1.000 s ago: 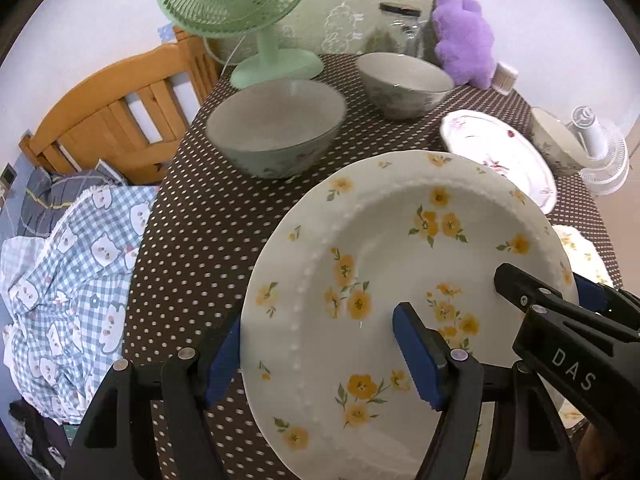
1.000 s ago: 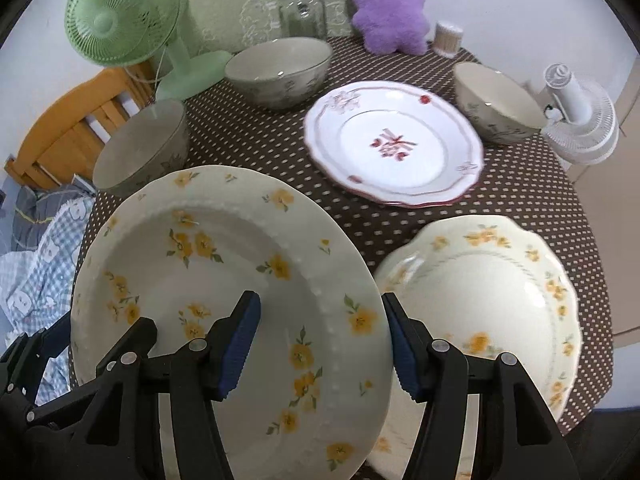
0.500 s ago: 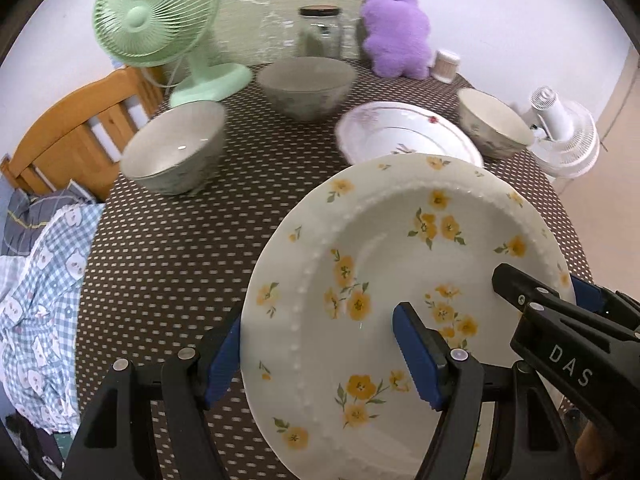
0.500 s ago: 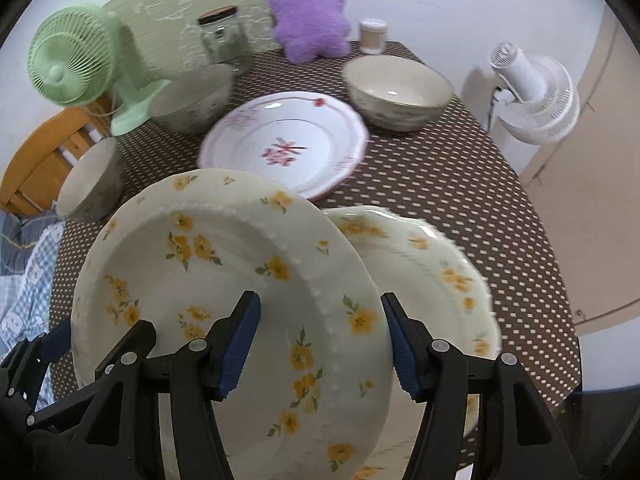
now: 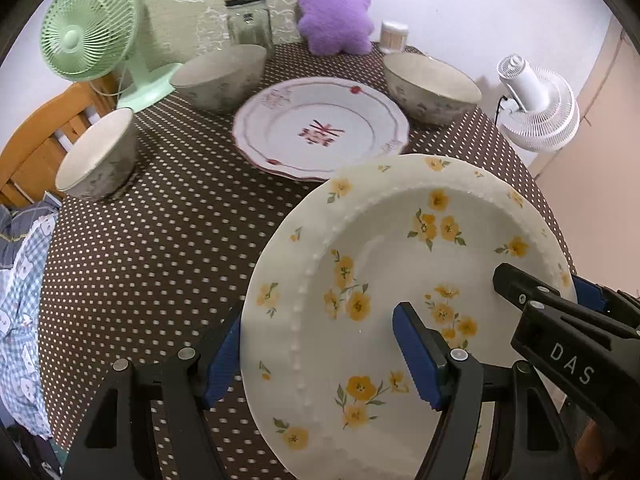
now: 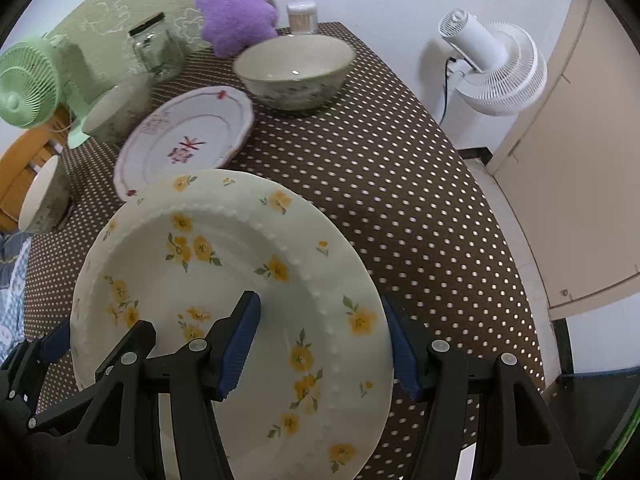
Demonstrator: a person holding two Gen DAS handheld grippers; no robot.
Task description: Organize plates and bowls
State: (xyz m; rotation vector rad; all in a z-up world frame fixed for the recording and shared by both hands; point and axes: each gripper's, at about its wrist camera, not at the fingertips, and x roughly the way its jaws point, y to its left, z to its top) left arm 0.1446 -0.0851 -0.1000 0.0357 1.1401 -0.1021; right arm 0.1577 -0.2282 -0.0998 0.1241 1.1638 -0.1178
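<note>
Right wrist only: white cabinet door [image 6: 580, 160].

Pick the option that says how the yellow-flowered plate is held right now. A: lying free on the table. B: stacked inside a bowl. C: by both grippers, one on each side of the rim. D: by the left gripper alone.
C: the left gripper and the right gripper each clamp an opposite edge of the yellow-flowered plate.

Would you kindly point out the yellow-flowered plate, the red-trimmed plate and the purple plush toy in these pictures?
yellow-flowered plate [image 5: 384, 264]: left wrist view, on its inner well.
red-trimmed plate [image 5: 320, 120]: left wrist view, on its flat white centre.
purple plush toy [image 6: 236, 8]: right wrist view, on the middle of its body.
</note>
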